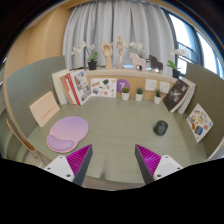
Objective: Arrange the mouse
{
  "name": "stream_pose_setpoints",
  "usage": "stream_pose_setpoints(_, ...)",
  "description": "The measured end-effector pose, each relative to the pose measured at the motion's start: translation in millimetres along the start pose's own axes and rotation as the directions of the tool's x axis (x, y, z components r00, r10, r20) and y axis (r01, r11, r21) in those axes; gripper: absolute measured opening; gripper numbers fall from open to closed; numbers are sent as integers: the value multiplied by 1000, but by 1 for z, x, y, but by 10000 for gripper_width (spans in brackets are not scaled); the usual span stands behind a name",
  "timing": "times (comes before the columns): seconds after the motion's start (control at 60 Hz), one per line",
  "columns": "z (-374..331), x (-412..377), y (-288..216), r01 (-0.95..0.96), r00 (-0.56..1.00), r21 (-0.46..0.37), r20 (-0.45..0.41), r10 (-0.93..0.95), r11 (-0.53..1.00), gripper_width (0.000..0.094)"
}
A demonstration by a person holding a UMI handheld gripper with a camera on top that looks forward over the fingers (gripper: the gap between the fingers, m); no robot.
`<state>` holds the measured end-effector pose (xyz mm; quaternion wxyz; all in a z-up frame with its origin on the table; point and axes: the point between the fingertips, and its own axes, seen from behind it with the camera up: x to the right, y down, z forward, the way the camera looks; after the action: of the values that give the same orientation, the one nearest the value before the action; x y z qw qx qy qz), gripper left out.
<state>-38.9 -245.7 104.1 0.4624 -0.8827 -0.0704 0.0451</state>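
Gripper (112, 165) at bottom centre of the frame, its two fingers spread wide apart, magenta pads (80, 158) facing inward, nothing held between them. Green desk surface (120, 135) fills the middle of the frame. Mouse (160, 127), dark and small, sits on the desk at right of centre, well beyond the right finger and apart from everything else. Lilac mouse pad (68, 130) with a wrist rest lies at left of centre, ahead of the left finger, well apart from the mouse. Books and picture cards (78, 86) lean along the back edge in the upper half, with small potted plants (125, 93) among them. Pale curtain (115, 30) and window behind, at top of frame.
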Motion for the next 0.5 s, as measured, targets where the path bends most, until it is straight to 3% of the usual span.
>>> stream_pose_setpoints(0.283, 49, 155, 53, -78, 986, -114, -153, 60, 990, 858)
stream_pose_setpoints(0.5, 102, 223, 48, -84, 982, -152, -179, 57, 985, 846)
